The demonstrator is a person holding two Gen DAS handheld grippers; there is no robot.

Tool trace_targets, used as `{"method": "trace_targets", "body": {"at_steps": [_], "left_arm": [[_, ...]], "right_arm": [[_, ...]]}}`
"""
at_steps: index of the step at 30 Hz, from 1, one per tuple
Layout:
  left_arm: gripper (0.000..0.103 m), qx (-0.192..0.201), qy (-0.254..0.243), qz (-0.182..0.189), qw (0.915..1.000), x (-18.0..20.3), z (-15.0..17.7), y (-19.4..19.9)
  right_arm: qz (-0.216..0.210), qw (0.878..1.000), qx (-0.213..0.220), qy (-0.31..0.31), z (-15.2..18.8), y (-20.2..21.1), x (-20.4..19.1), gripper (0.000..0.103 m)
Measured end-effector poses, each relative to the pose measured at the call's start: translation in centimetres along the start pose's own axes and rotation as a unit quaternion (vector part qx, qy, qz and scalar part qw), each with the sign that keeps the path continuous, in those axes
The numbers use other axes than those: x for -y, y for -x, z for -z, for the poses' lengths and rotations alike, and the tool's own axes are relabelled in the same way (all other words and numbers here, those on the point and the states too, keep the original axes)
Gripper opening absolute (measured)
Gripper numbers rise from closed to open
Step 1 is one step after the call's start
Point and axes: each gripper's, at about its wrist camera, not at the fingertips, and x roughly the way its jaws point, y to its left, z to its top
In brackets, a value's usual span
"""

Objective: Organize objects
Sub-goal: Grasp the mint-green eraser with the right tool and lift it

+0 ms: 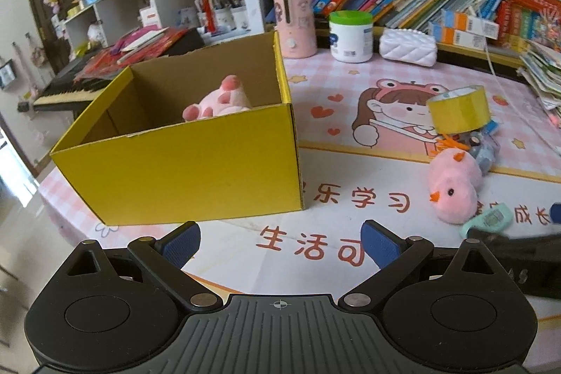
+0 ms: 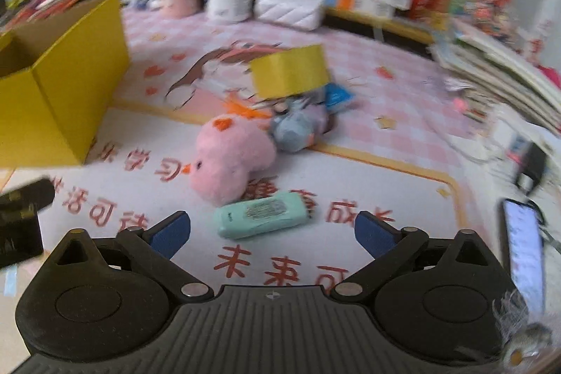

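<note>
Clearly both tools are free: the right gripper [image 2: 271, 230] has its blue pads spread wide with nothing between them, and the left gripper [image 1: 280, 242] is spread the same way over bare mat.

Nearest the right gripper, just ahead of its fingers, lies the mint-green device [image 2: 263, 214], flat on the pink desk mat [image 2: 368, 163] with its long side running across the jaws' opening. That reads as the likely next pick. To take it well, I would turn the wrist so the pads close on its narrow sides, come down low until the tips nearly meet the mat, and close slowly, since a smooth plastic shell could squirt out of a grip set off centre. The right view is smeared by motion, so settling the hand before closing seems wise.

Touching the device's far edge is the pink plush chick [image 2: 233, 160]; a careless approach could nudge it. Behind the chick, pressed against it, sits a clear pouch of small bits [image 2: 298, 128], with a yellow tape roll [image 2: 289, 72] resting on top and a small blue packet [image 2: 336, 95] just beside. That stack looks unsteady, so it is better lifted from the top down.

Farther left stands the open yellow box [image 1: 182, 170], with a pink plush toy [image 1: 221, 100] already inside. Carried items should clear its near wall before release.
</note>
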Motion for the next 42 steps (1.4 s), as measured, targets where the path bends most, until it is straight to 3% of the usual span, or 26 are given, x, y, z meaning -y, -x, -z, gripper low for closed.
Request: {"method": "trace_targets", "body": {"at_steps": [8, 20, 22, 27, 33, 42], "left_arm": [[0.099, -0.014, 0.007, -0.016, 0.9998, 1.7, 0.0, -0.6], [0.099, -0.018, 0.011, -0.027, 0.9994, 2.9, -0.3, -0.8], [0.099, -0.019, 0.010, -0.028, 0.9994, 3.0, -0.3, -0.8], [0.099, -0.016, 0.011, -0.023, 0.9996, 3.3, -0.5, -0.8], [0.099, -0.009, -0.001, -0.002, 1.0000, 4.8, -1.0, -1.0], [0.099, 0.004, -0.033, 0.041, 0.9986, 8.3, -1.8, -1.3]], "right_arm": [[-0.043, 0.999, -0.023, 0.025, -0.2, -2.6, 1.0, 0.097], [-0.078, 0.996, -0.041, 0.033, -0.4, -4.3, 2.0, 0.079], [-0.081, 0.995, -0.034, 0.042, -0.4, -4.2, 1.9, 0.068], [-0.097, 0.994, -0.034, 0.046, -0.4, -3.8, 2.0, 0.067], [-0.070, 0.997, -0.004, 0.025, -0.6, -2.3, 3.8, 0.067], [0.004, 0.999, 0.030, -0.046, -0.8, -1.1, 8.4, 0.067]]}}
